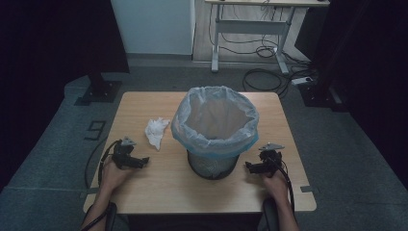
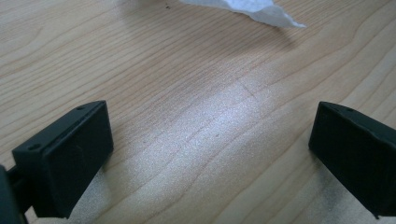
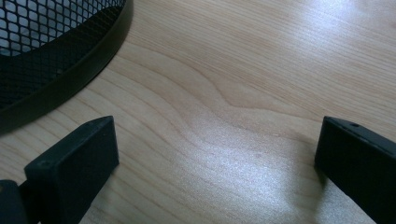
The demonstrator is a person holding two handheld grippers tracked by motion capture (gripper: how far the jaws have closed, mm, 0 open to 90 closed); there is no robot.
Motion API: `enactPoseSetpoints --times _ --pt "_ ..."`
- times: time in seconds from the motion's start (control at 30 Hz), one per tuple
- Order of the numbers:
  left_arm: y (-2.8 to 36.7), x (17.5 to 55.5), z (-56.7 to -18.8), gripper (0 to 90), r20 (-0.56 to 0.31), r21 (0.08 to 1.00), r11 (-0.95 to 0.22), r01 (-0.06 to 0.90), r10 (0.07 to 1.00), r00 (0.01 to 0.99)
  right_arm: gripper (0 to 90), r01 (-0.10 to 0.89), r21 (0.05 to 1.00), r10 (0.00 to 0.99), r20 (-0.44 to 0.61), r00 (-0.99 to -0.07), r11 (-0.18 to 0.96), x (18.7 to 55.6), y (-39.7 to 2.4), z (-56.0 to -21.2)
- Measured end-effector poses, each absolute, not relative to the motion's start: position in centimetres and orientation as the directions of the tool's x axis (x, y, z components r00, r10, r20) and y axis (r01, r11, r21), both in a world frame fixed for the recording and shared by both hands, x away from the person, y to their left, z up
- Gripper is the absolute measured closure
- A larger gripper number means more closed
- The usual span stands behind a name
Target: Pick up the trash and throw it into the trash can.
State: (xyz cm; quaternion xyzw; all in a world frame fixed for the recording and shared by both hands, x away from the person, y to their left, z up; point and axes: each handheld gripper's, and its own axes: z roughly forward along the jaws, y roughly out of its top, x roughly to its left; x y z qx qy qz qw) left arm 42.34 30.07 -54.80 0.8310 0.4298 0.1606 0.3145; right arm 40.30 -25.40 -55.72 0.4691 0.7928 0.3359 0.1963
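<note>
A black mesh waste bin (image 1: 212, 163) lined with a pale plastic bag (image 1: 215, 120) stands mid-table. A crumpled white tissue (image 1: 156, 131) lies on the wood to its left. My left gripper (image 1: 139, 160) rests low on the table, below the tissue, held by a hand; its jaws stand wide apart over bare wood, and the tissue's tip (image 2: 261, 10) lies just ahead. My right gripper (image 1: 250, 167) sits right of the bin's base, open with nothing between its jaws; the bin's black rim (image 3: 70, 74) curves at its upper left.
The wooden table (image 1: 144, 192) has dark floor all around. A white desk frame (image 1: 250, 29) and loose cables (image 1: 262, 79) lie beyond the far edge. A black stand base (image 1: 98, 89) sits at far left.
</note>
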Motion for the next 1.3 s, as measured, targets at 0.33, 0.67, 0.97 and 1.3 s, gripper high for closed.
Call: enactPoseSetpoints --times 0.33,0.67,0.97,1.3 --pt "29.9 42.5 -54.7 0.0 -0.003 0.653 -0.434 0.621 0.818 0.575 0.0 0.614 0.717 0.879 0.003 -0.477 0.33 40.2 -25.3 -55.7" --pt "29.1 43.4 -53.7 0.0 -0.007 0.656 -0.438 0.615 0.811 0.586 0.0 0.614 0.717 0.879 0.004 -0.477 0.33 40.2 -25.3 -55.7" --pt "27.7 45.3 -52.4 0.0 -0.017 0.664 -0.435 0.607 0.804 0.595 0.0 0.614 0.717 0.879 0.004 -0.477 0.33 40.2 -25.3 -55.7" --pt "26.5 48.2 -51.4 0.0 -0.015 0.673 -0.434 0.599 0.802 0.598 0.0 0.614 0.717 0.879 0.004 -0.477 0.33 40.2 -25.3 -55.7"
